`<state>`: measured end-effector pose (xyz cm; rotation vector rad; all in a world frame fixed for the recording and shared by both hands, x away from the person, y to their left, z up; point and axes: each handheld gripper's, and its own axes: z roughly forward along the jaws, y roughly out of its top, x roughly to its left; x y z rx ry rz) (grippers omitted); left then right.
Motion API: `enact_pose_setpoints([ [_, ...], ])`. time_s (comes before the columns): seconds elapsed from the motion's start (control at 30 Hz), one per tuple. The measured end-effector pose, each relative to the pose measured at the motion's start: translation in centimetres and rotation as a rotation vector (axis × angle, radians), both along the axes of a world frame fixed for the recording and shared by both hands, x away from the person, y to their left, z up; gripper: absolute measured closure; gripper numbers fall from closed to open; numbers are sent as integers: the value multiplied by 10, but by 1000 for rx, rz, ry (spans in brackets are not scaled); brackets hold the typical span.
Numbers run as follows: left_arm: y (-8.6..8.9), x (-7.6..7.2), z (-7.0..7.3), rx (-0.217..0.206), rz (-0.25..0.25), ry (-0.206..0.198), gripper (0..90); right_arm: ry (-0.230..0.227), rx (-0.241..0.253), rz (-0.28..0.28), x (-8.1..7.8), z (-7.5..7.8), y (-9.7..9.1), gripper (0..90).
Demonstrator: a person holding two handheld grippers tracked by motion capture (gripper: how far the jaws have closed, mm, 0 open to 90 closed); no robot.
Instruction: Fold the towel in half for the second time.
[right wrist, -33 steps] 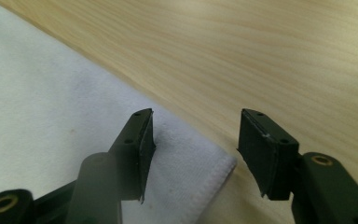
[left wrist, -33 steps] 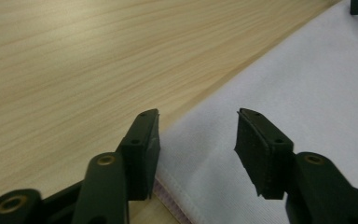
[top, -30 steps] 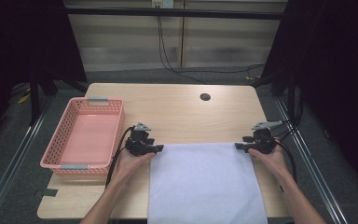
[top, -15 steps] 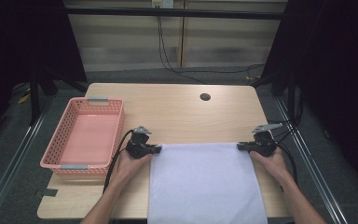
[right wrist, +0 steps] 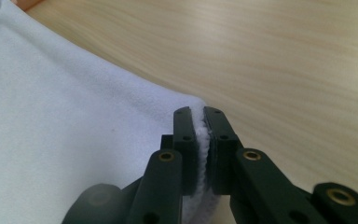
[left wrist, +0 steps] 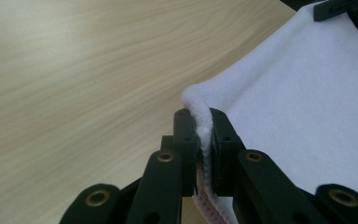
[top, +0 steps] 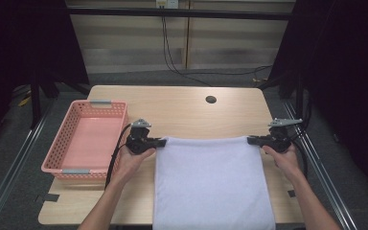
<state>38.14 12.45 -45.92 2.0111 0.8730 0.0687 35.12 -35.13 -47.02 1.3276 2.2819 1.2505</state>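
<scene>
The white towel [top: 212,184] lies spread on the near half of the counter [top: 182,108], its near edge hanging over the front. The left tool [top: 159,142] has just clenched on the towel's far left corner, and the right tool [top: 251,140] on its far right corner. A pink basket [top: 87,139] sits at the left.

Right tool [right wrist: 201,140] pinching white towel [right wrist: 65,121] corner, jaws just closed, wooden table [right wrist: 284,60] beyond
</scene>
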Motion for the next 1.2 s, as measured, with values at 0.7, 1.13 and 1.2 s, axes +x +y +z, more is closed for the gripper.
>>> enact_pose_setpoints([
  [0.7, -6, 41, 41, -18, 51, -106, 835, -111, 42, -49, 39, 49, -11, 850],
  [1.13, -9, 48, 63, -98, 56, -180, 831, -188, 79, -71, 48, 81, -19, 849],
  [1.2, -9, 39, 61, -90, 39, -188, 831, -186, 76, -62, 44, 81, -18, 849],
])
